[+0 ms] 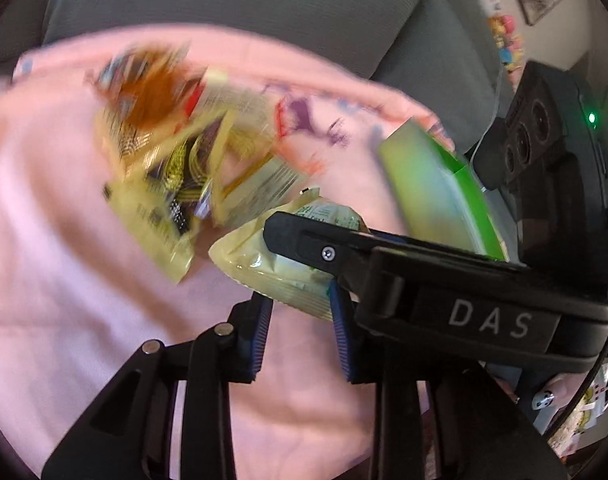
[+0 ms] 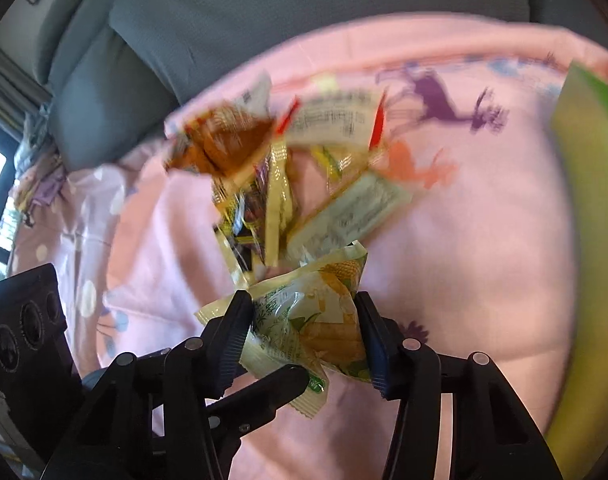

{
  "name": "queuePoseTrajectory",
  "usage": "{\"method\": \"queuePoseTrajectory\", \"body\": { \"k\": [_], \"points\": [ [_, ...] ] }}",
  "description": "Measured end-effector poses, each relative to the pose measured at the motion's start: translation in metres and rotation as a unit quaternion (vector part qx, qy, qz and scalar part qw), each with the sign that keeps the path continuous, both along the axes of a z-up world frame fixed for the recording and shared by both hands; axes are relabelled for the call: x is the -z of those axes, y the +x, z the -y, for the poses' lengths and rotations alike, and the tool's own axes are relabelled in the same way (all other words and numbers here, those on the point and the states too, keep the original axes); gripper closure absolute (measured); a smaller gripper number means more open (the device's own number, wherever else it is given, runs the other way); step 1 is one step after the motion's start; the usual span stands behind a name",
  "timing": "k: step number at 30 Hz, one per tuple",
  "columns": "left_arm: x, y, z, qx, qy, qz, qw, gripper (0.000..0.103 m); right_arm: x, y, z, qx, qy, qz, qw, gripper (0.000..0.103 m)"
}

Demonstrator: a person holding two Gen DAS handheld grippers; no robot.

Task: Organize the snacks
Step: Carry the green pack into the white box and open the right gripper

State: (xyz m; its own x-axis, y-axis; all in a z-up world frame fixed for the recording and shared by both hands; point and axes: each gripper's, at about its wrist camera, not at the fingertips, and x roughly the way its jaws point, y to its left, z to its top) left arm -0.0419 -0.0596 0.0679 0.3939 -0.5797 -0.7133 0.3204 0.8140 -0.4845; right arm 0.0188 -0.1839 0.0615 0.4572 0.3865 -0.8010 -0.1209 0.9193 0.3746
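A pale yellow-green snack packet (image 2: 308, 312) is clamped between my right gripper's (image 2: 304, 336) pads and held above the pink sheet. The same packet (image 1: 271, 268) shows in the left wrist view, with the right gripper's finger (image 1: 324, 240) lying across it. My left gripper (image 1: 299, 336) is open just below and behind that packet; its blue pads (image 1: 259, 332) hold nothing. A blurred pile of loose snack packets (image 2: 279, 176) lies on the sheet beyond; it also shows in the left wrist view (image 1: 175, 148). A green box (image 1: 436, 188) stands at the right.
A pink printed sheet (image 2: 464, 240) covers the seat. Grey sofa cushions (image 2: 231, 20) rise behind it. The green box (image 2: 588, 184) fills the right edge of the right wrist view. A window is at far left.
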Motion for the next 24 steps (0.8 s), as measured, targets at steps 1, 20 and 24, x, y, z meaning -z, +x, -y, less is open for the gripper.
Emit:
{"method": "queuePoseTrajectory", "body": {
  "k": [1, 20, 24],
  "points": [
    [-0.009, -0.001, 0.004, 0.003, 0.0, 0.014, 0.9999, 0.074, -0.009, -0.002, 0.005, 0.005, 0.004, 0.013, 1.0, 0.049],
    [-0.05, 0.008, 0.202, 0.178, 0.024, 0.088, 0.9799, 0.075, -0.052, -0.048, 0.182, 0.265, 0.044, 0.076, 0.96, 0.048],
    [-0.04, 0.007, 0.227, 0.195, 0.037, 0.076, 0.9771, 0.075, -0.037, -0.048, 0.202, 0.298, 0.045, 0.048, 0.952, 0.048]
  ]
}}
